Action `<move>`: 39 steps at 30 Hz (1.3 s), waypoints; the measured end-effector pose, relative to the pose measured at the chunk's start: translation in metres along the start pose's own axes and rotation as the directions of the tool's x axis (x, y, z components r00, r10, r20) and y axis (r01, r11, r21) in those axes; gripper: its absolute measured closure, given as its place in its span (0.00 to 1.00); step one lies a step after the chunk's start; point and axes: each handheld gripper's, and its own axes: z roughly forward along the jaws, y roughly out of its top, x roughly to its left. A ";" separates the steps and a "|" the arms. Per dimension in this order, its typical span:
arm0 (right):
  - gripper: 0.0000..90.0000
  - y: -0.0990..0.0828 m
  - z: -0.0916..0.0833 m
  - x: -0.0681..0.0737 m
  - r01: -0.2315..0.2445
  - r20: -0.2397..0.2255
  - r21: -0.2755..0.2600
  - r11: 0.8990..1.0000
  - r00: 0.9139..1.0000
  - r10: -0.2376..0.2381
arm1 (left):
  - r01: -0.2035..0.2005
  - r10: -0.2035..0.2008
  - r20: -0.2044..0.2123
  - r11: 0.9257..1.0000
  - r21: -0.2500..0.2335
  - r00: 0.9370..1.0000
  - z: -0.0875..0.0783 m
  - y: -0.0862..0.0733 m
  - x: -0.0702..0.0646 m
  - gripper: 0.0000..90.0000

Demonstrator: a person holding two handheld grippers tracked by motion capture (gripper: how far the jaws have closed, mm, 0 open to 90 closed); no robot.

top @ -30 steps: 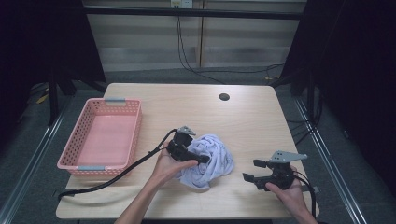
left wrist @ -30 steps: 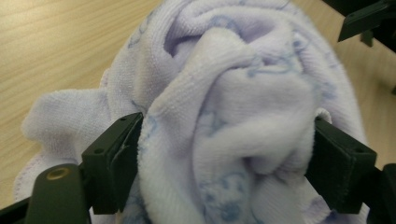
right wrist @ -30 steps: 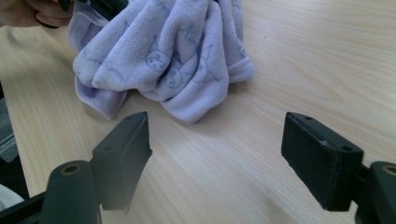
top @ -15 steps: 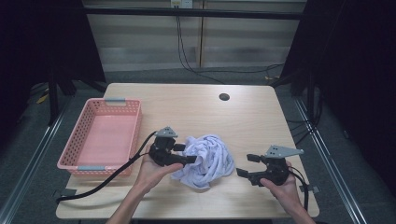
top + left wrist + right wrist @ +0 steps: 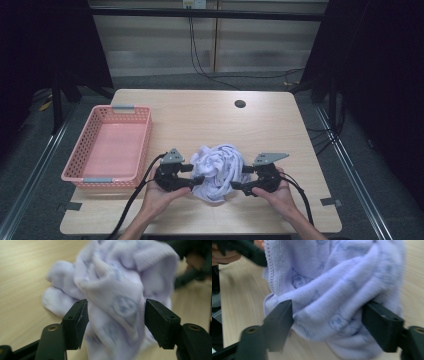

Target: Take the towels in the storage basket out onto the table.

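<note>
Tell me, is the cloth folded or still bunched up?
Bunched up. The pale lilac cloth sits as a rumpled heap with loose folds on the wooden table, beside the pink basket.

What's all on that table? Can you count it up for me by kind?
Crumpled pale lilac printed cloth: 1
Pink plastic basket: 1
Handheld black grippers: 2, the left gripper and the right gripper, one on each side of the cloth
Total: 4 things on the wooden table

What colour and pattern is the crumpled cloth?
Pale lilac cloth with small blue cartoon-face prints, clearest in the right gripper view.
</note>
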 end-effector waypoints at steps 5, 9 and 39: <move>0.34 0.002 0.022 0.002 0.027 0.016 0.027 0.999 0.999 -0.027 | 0.004 -0.007 0.057 0.999 0.053 0.998 0.021 -0.002 0.001 0.66; 0.77 0.000 0.020 -0.003 0.020 0.015 0.041 0.999 1.000 -0.021 | 0.014 -0.016 0.072 0.999 0.031 0.997 0.015 -0.002 0.004 0.83; 0.50 0.053 -0.079 -0.089 -0.093 0.229 -0.266 0.960 0.961 0.156 | 0.079 -0.062 0.108 0.984 -0.158 0.992 -0.054 0.010 0.010 0.63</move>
